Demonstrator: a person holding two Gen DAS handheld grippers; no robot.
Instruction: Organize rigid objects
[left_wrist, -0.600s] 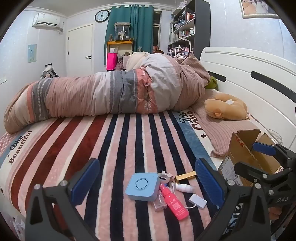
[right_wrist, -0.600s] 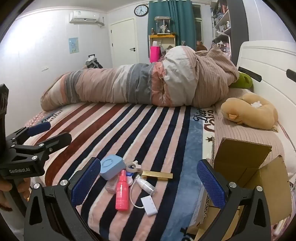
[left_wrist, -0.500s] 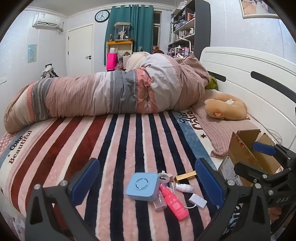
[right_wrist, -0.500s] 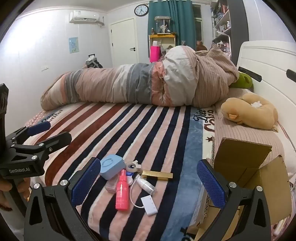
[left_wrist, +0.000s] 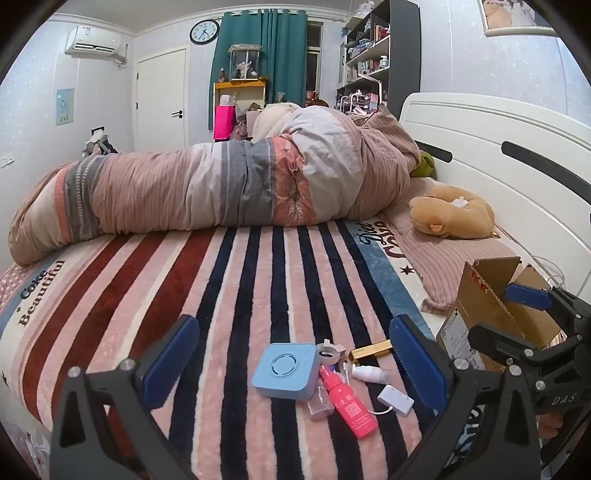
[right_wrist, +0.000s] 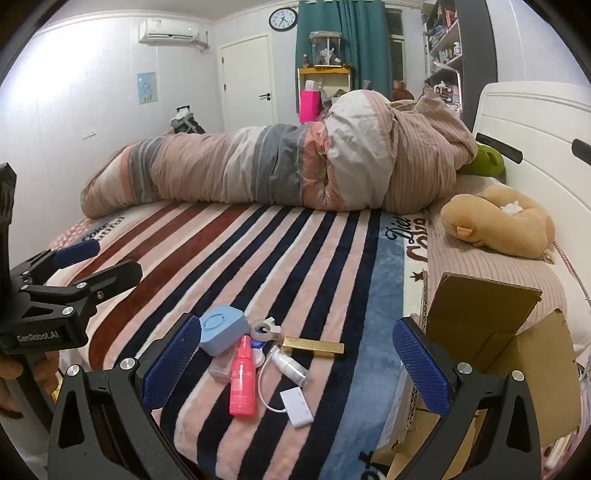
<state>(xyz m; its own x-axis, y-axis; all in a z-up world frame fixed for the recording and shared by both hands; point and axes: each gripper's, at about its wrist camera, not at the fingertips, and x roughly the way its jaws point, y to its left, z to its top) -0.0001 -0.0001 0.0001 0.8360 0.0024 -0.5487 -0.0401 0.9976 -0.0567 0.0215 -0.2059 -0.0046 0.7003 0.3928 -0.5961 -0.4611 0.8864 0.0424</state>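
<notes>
though wide apart, both grippers' jaws empty above bed (left_wrist: 258, 266)

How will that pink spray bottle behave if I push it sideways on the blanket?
The pink spray bottle lies on its side and looks cylindrical, so it will probably roll rather than slide. The plush striped blanket should damp that. It rests against a clear bottle and the white cable, so a push may drag those along.

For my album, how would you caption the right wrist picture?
Open right claw above small items beside a cardboard box on a striped bed.
</notes>
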